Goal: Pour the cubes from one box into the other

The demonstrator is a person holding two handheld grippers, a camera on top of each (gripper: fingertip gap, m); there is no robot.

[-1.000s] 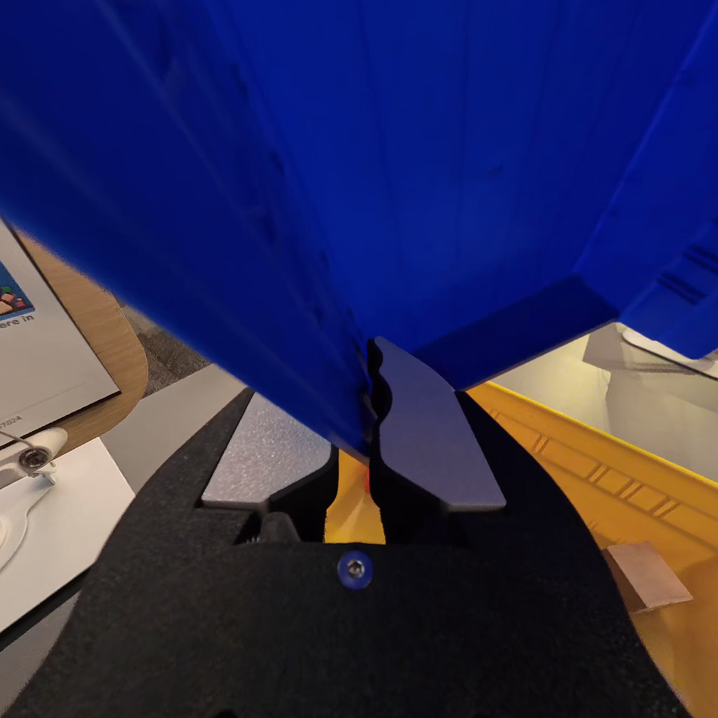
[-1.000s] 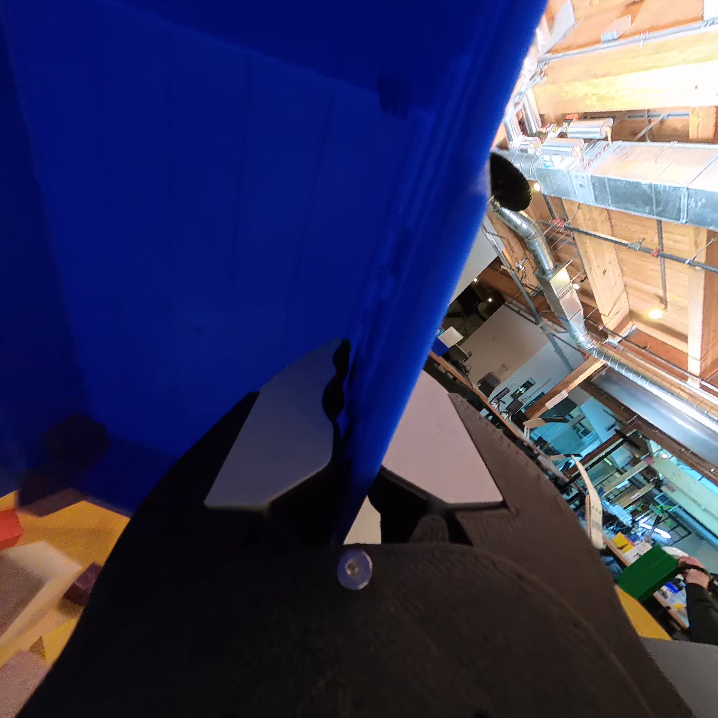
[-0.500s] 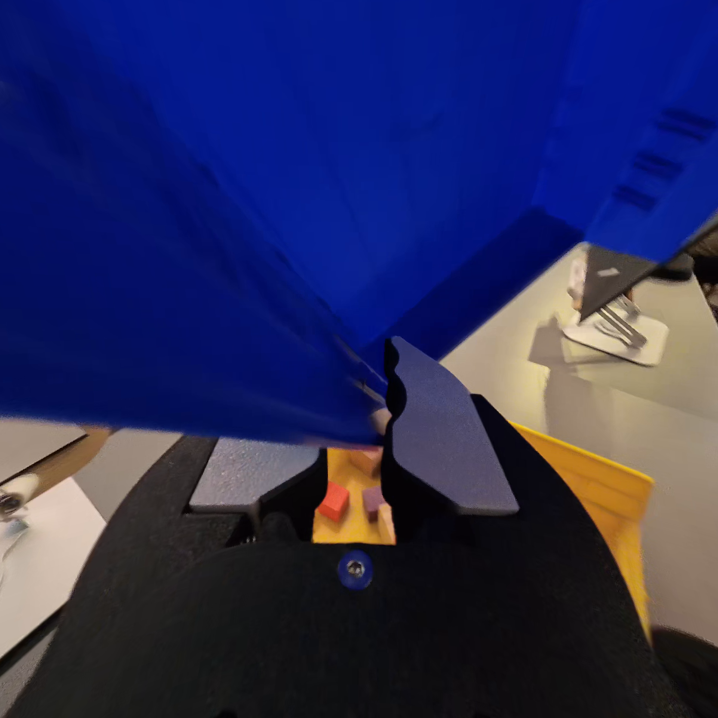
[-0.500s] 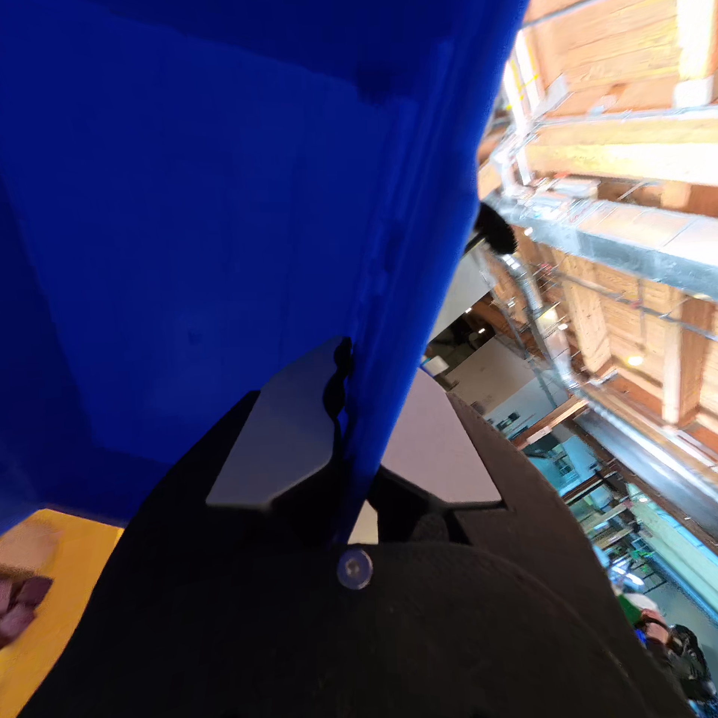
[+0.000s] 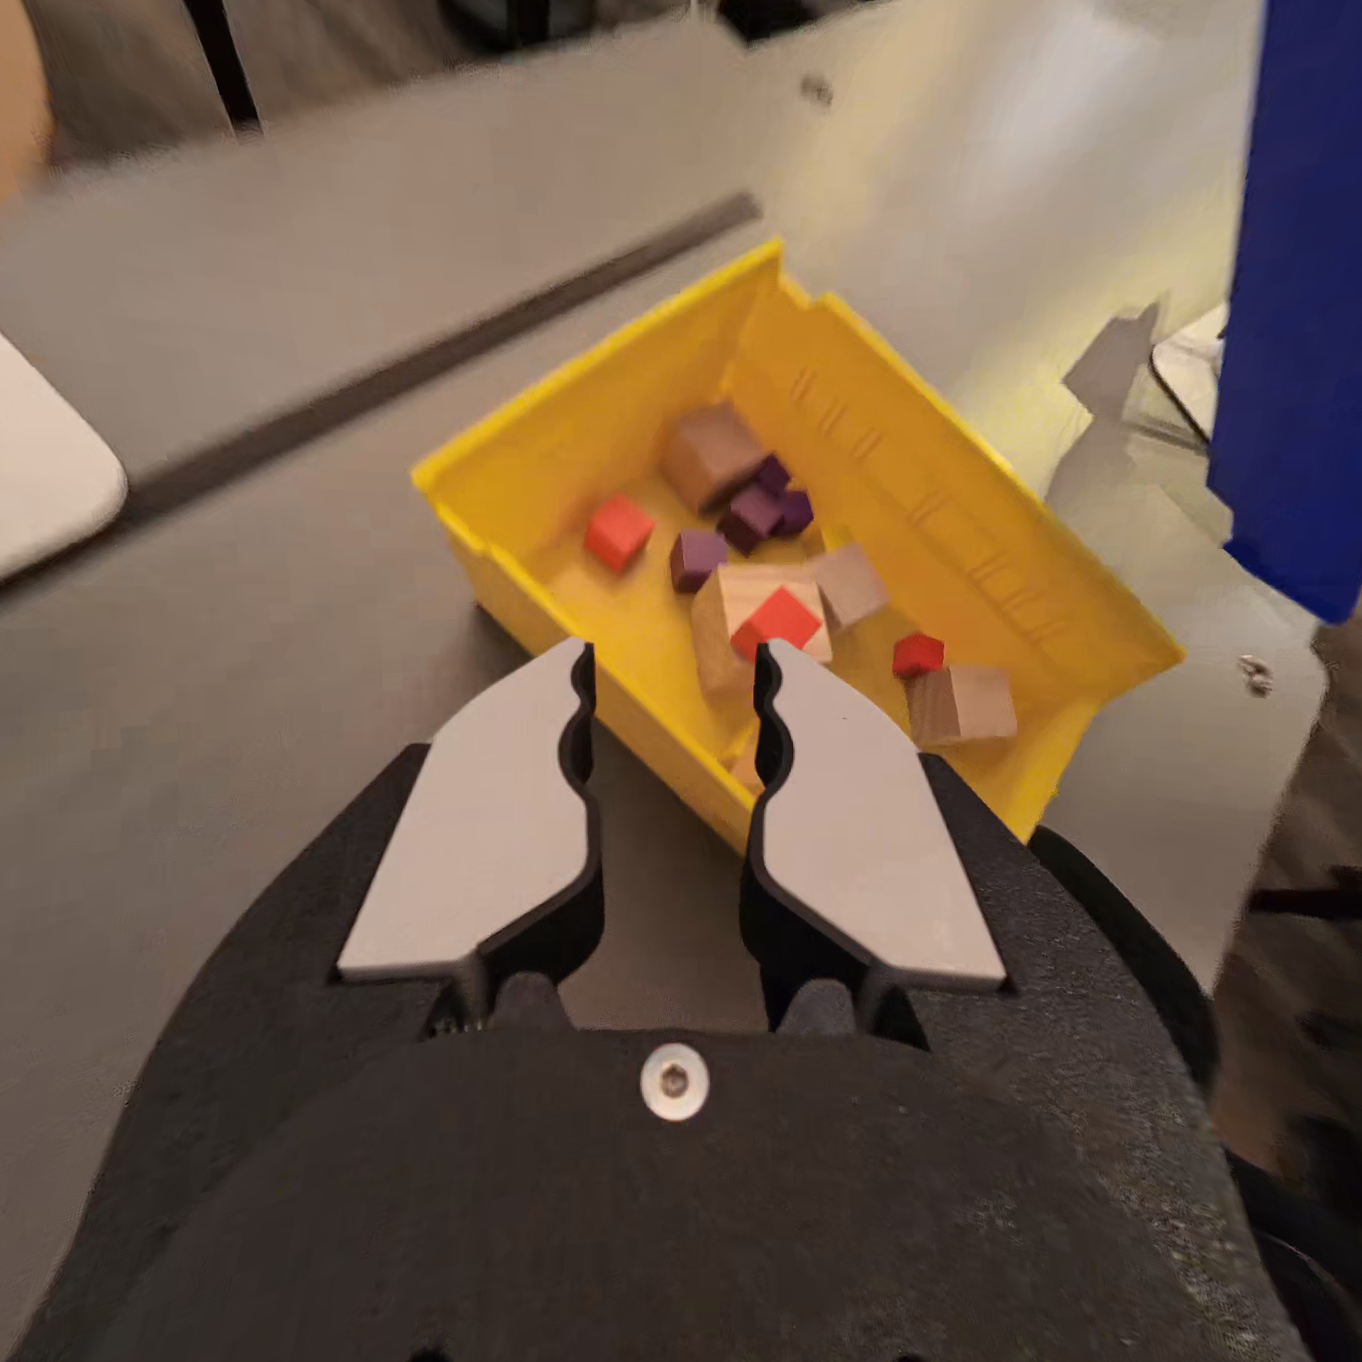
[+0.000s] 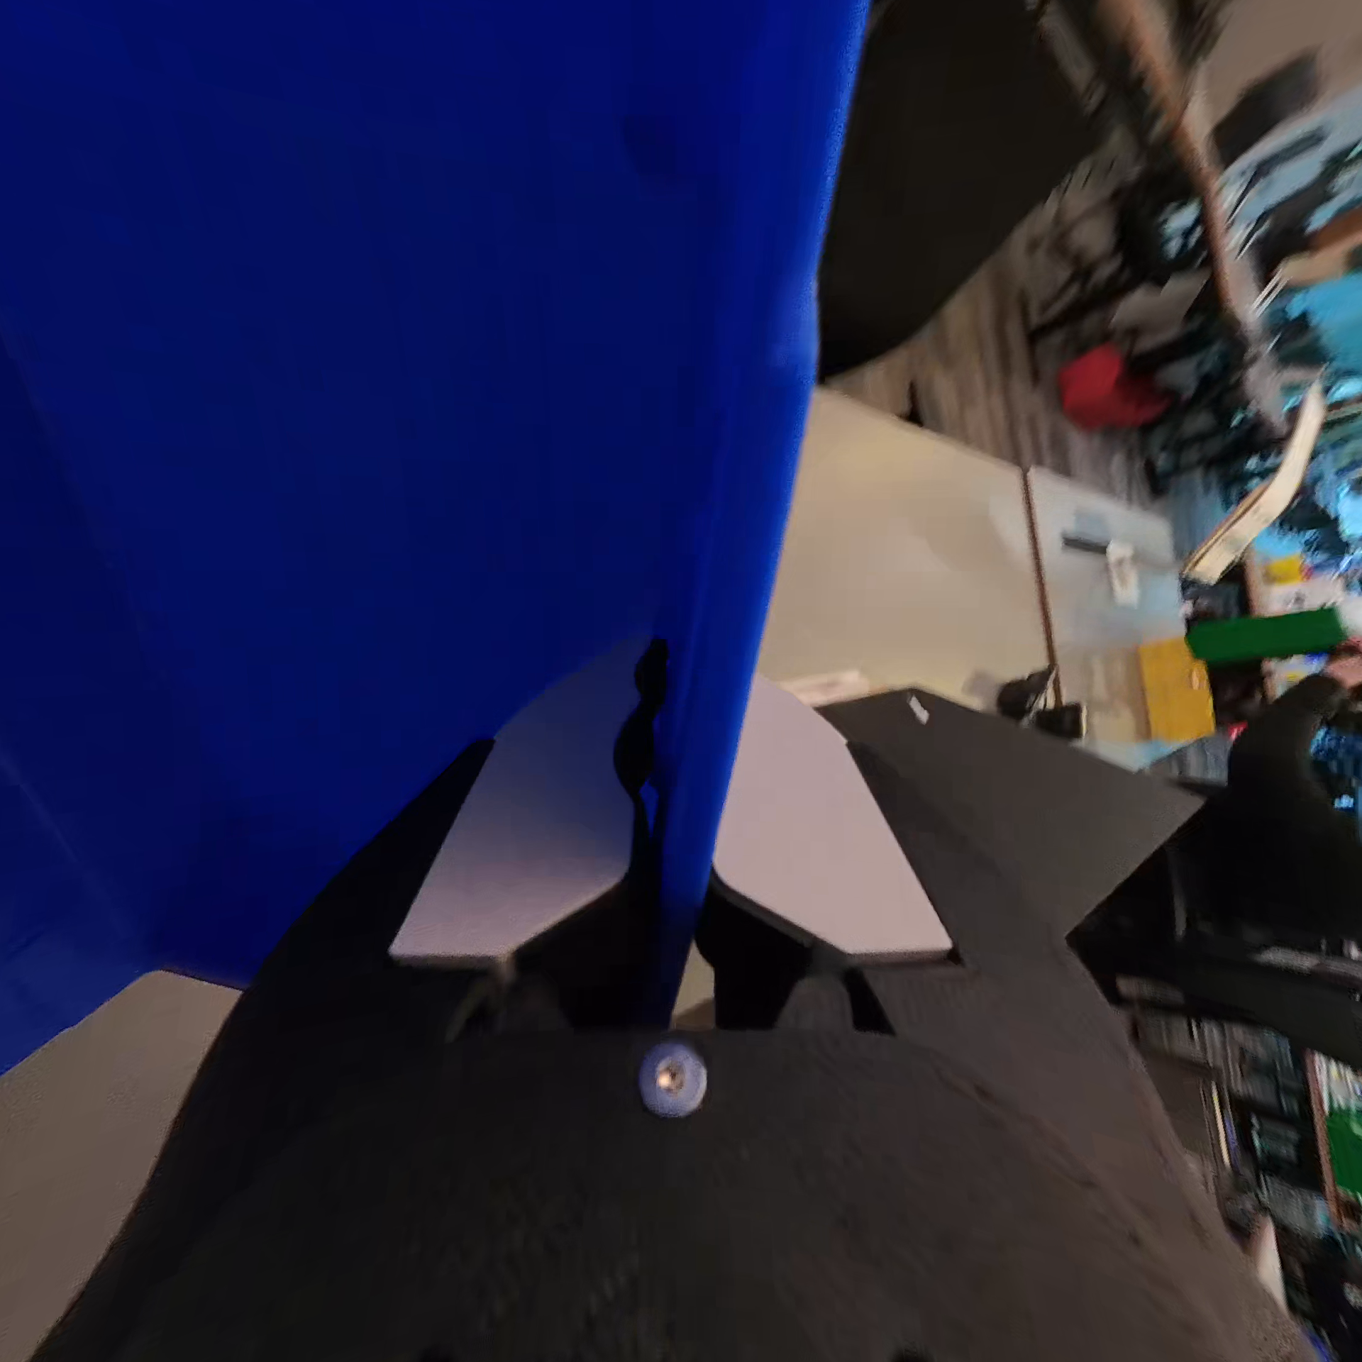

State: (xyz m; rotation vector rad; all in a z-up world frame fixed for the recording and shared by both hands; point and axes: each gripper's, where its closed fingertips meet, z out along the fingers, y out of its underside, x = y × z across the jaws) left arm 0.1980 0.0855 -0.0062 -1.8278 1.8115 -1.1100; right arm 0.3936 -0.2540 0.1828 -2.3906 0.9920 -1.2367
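In the left wrist view a yellow box (image 5: 951, 472) stands on the grey table (image 5: 221, 663). It holds several cubes: red (image 5: 617, 531), purple (image 5: 759, 508) and plain wood (image 5: 958, 704). My left gripper (image 5: 671, 656) is open and empty, just above the box's near wall. The blue box (image 5: 1297, 295) hangs at the right edge of that view. In the right wrist view my right gripper (image 6: 685, 678) is shut on the blue box's wall (image 6: 737, 516), and the box (image 6: 368, 368) fills the left half, held up off the table.
A white flat object (image 5: 44, 479) lies at the left edge of the table, and a dark seam (image 5: 442, 346) runs across it behind the yellow box. A white stand base (image 5: 1186, 368) sits at the right. A black case (image 6: 1032, 774) and blurred room clutter lie beyond the right gripper.
My left gripper has let go of the blue box and opened; it now looks down on the yellow box. The right gripper still holds the blue box and has swung it aside.
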